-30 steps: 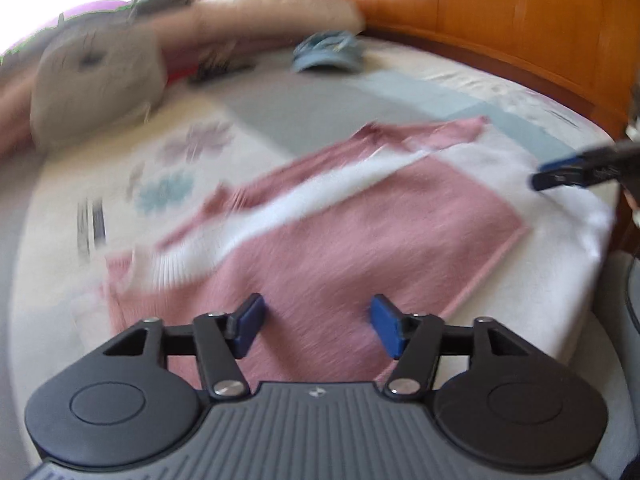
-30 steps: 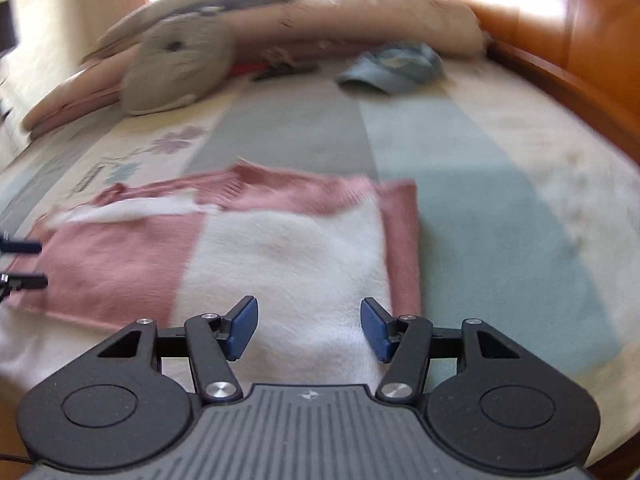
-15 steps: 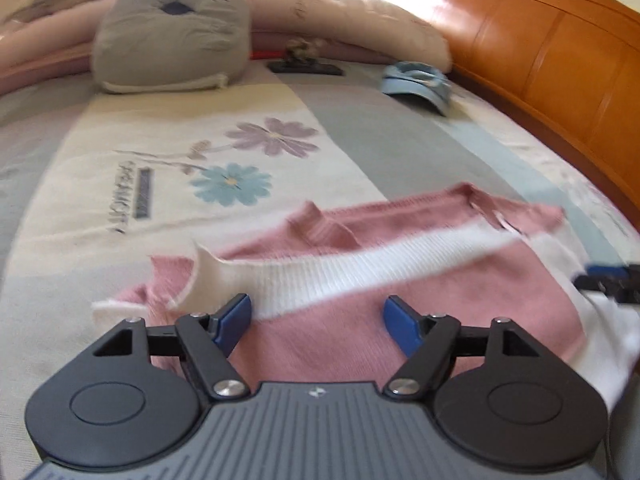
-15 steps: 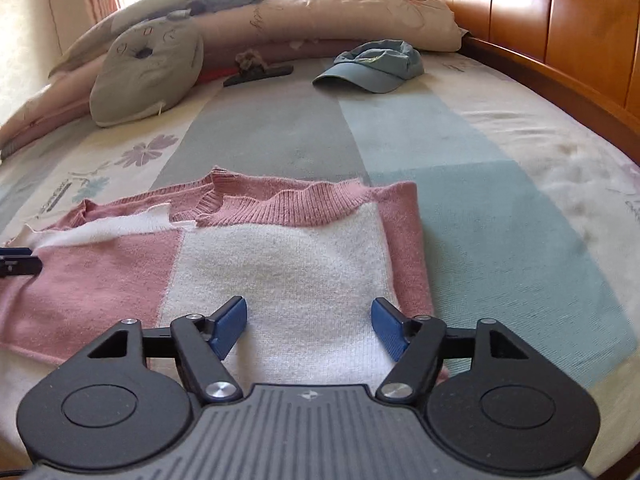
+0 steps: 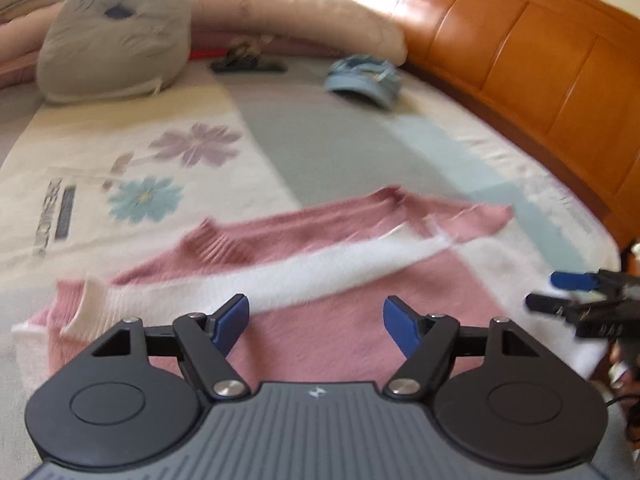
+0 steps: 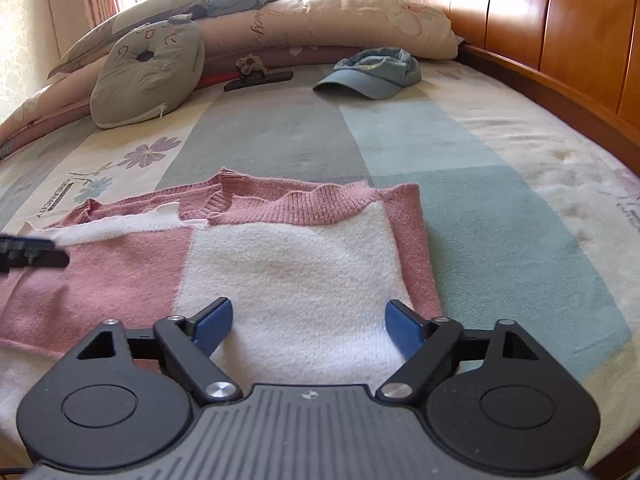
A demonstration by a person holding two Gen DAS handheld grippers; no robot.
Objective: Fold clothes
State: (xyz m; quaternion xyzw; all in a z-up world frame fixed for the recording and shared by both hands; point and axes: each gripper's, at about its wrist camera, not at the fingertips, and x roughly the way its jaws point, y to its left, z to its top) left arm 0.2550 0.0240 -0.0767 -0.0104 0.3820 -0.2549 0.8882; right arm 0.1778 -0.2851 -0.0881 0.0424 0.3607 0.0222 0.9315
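— Both jaws wide, yes? Your left gripper [image 5: 316, 322] and right gripper [image 6: 308, 324] hold nothing.

— Right. You're hovering low over the near edge of the sweater [image 6: 288, 264].

— How far folded?

— It lies flat on the bed [image 6: 460, 184], one sleeve [image 5: 280, 280] laid across the body. That looks like a partial fold; a further fold probably remains.
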